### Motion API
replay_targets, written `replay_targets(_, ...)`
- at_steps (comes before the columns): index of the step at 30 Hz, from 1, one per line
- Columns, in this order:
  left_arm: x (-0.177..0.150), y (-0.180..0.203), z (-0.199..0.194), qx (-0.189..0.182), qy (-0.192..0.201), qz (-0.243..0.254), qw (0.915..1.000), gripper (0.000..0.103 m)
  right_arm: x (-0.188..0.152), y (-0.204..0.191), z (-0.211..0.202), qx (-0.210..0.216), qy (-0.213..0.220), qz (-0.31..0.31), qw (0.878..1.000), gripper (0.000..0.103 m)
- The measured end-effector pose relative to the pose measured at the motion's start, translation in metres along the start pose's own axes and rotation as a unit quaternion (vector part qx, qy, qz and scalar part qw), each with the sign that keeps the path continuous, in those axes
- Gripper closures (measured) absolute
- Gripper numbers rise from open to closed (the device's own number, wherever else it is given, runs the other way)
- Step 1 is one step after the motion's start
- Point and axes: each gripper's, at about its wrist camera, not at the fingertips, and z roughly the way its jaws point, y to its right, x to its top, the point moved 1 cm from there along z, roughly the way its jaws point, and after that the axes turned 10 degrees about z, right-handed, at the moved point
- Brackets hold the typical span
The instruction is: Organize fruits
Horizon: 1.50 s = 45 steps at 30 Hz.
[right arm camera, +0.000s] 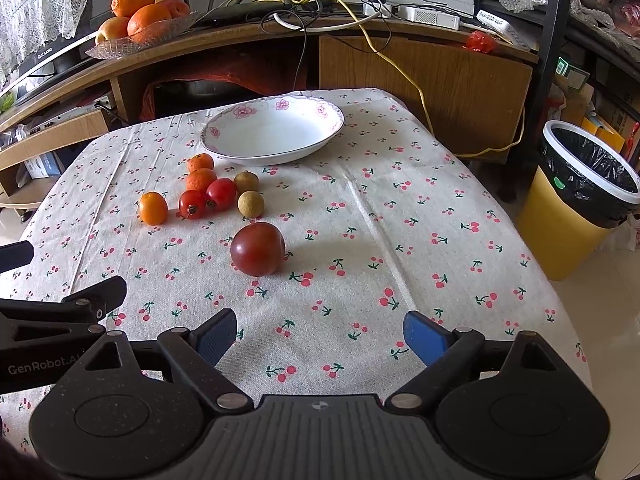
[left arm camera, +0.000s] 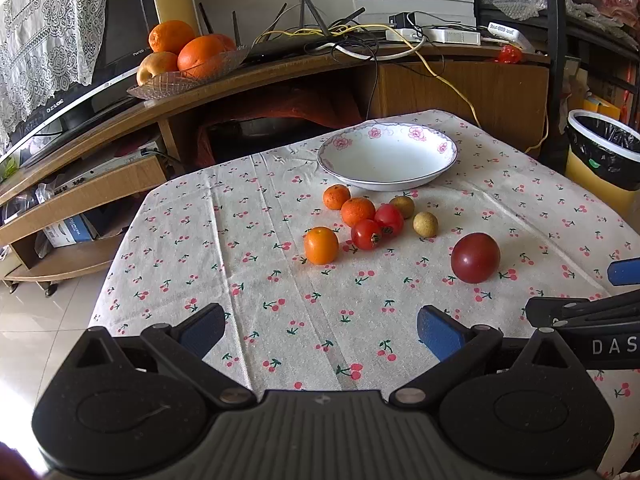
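left wrist view:
left gripper (left arm camera: 320,330): yours, jaws spread wide, nothing between them, low over the near tabletop (left arm camera: 280,300).
plum (left arm camera: 475,257): ahead and to the right of your left gripper, alone, apart from the cluster.
cluster: oranges (left arm camera: 321,245), tomatoes (left arm camera: 366,234), longans (left arm camera: 425,224), dead ahead, between gripper and plate.
plate (left arm camera: 388,157): far side, behind the cluster, nothing in it.
right gripper (left arm camera: 624,272): only its tips show at the right edge, near the plum.

right wrist view:
right gripper (right arm camera: 320,334): yours, jaws wide apart, holding nothing.
plum (right arm camera: 257,249): ahead, slightly left of your centre line, the nearest fruit; round, so no axis to line up.
cluster: oranges (right arm camera: 153,208), tomatoes (right arm camera: 192,204), longans (right arm camera: 251,203), farther ahead and left.
plate (right arm camera: 272,130): ahead past the fruit, a bit left.
left gripper (right arm camera: 80,300): at the left edge, beside yours.

nearer hand: my read, your right is nearer the plum; left suits the oranges.
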Motion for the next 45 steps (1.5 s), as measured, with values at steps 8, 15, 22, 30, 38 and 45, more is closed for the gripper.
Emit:
replay_targets(8,-0.001,0.000,0.002,0.002,0.000,0.003,1.0000,0.000,0.000,-0.002,0.002,0.002,-0.001,-0.003,1.000,0.017)
replay_targets(15,0.004,-0.002,0.008,0.016,0.003,0.026,0.9995,0.000,0.005,-0.006,0.007,0.019,-0.006,-0.010,1.000,0.021)
replay_targets(22,0.022,-0.011,0.020,0.006,0.006,0.053,0.9986,0.000,0.021,-0.013,0.016,0.044,-0.005,-0.036,0.998,0.028)
replay_targets(30,0.039,-0.024,0.048,-0.021,0.011,0.085,0.9961,0.000,0.040,-0.023,0.042,0.057,-0.037,-0.070,0.995,0.038)
replay_targets(38,0.048,-0.034,0.083,-0.053,0.005,0.085,0.9949,0.000,0.046,-0.030,0.070,0.078,-0.083,-0.086,0.990,0.050)
replay_targets(45,0.046,-0.035,0.107,-0.057,-0.010,0.085,0.9948,0.007,0.051,-0.031,0.080,0.090,-0.096,-0.083,0.988,0.058)
